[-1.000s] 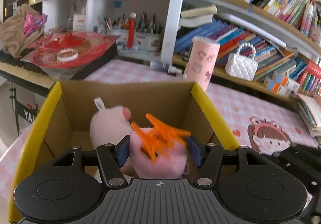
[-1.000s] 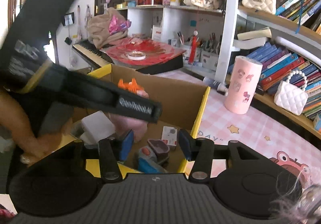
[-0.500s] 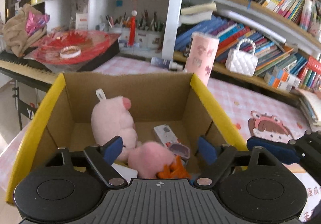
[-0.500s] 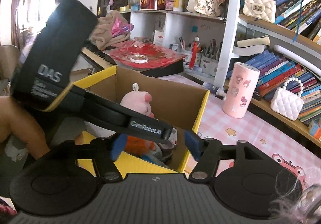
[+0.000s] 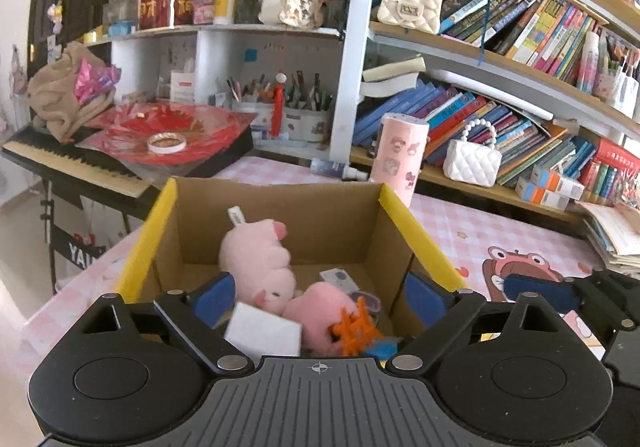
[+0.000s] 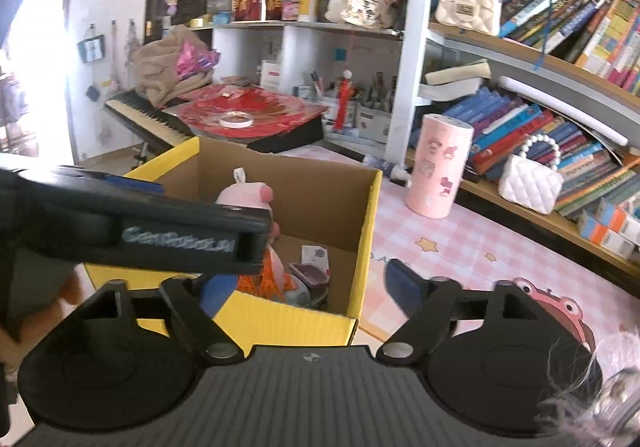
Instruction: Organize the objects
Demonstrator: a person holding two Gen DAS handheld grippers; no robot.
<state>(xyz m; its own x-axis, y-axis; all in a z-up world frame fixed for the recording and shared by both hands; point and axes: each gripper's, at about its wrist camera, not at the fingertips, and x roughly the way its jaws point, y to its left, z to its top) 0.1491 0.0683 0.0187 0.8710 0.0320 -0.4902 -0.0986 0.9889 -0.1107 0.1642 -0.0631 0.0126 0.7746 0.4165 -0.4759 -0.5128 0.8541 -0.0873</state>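
Note:
A cardboard box with a yellow rim stands on the pink checked table. Inside lie a pink plush pig, a pink soft toy with orange spikes, a white block and small cards. My left gripper hovers over the box's near side. Its jaws are opening, and the pads touch nothing. The right wrist view shows the same box and the pig. My right gripper hangs above the box's near right corner, its jaws also opening and empty. The left gripper's black body crosses that view.
A tall pink cylinder and a white quilted handbag stand behind the box by the crowded bookshelf. Left of the box, a keyboard carries a red sheet and a tape roll. Something pale and fluffy shows at the lower right.
My left gripper let go of the pink orange-spiked toy, which now lies in the box. Both grippers' jaws spread wider, and the left one drew back from the box.

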